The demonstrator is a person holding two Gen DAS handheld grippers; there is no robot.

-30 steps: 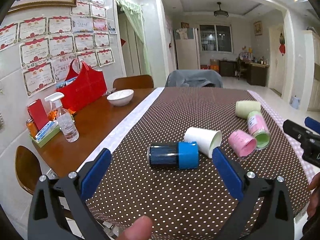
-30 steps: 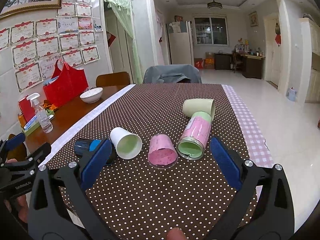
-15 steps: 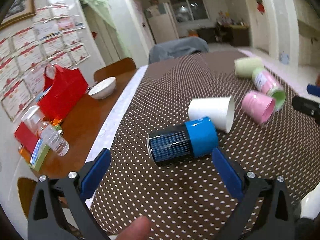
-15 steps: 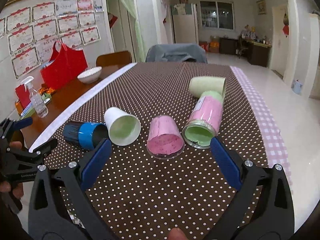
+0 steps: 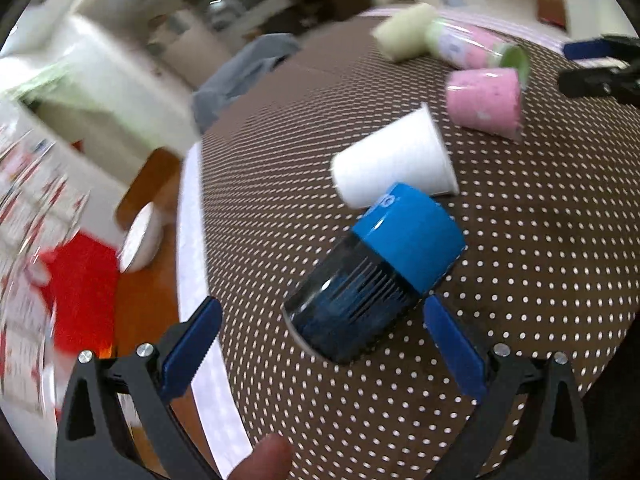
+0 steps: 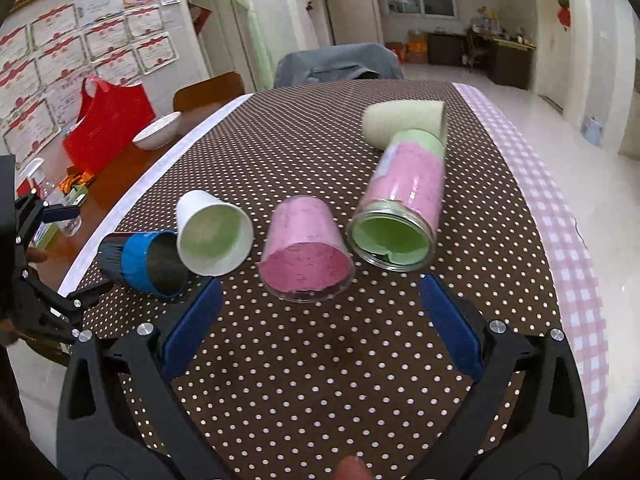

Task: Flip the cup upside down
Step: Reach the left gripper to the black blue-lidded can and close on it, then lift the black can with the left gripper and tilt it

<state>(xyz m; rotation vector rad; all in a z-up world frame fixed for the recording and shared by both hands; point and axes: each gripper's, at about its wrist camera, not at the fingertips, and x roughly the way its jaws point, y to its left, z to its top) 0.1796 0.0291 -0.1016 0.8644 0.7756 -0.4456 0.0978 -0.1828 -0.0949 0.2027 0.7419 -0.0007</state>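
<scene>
Several cups lie on their sides on the brown dotted tablecloth [image 6: 320, 360]. A dark cup with a blue band [image 5: 372, 280] lies just ahead of my open left gripper [image 5: 320, 320], between its blue fingers but untouched; it also shows in the right wrist view [image 6: 140, 260]. Beside it lie a white paper cup [image 6: 214, 234], a pink cup [image 6: 306, 250], a pink and green jar [image 6: 400, 208] and a pale green cup [image 6: 404, 122]. My right gripper [image 6: 320, 312] is open and empty, just short of the pink cup.
A wooden table part at the left holds a red bag [image 6: 108, 128], a white bowl [image 6: 156, 132] and a spray bottle [image 6: 48, 192]. A grey-covered chair [image 6: 340, 64] stands at the table's far end. A pink checked cloth [image 6: 560, 220] edges the right side.
My left gripper has tilted and moved closer to the blue-banded cup, which now lies between its fingers. My right gripper has moved closer to the pink cup.
</scene>
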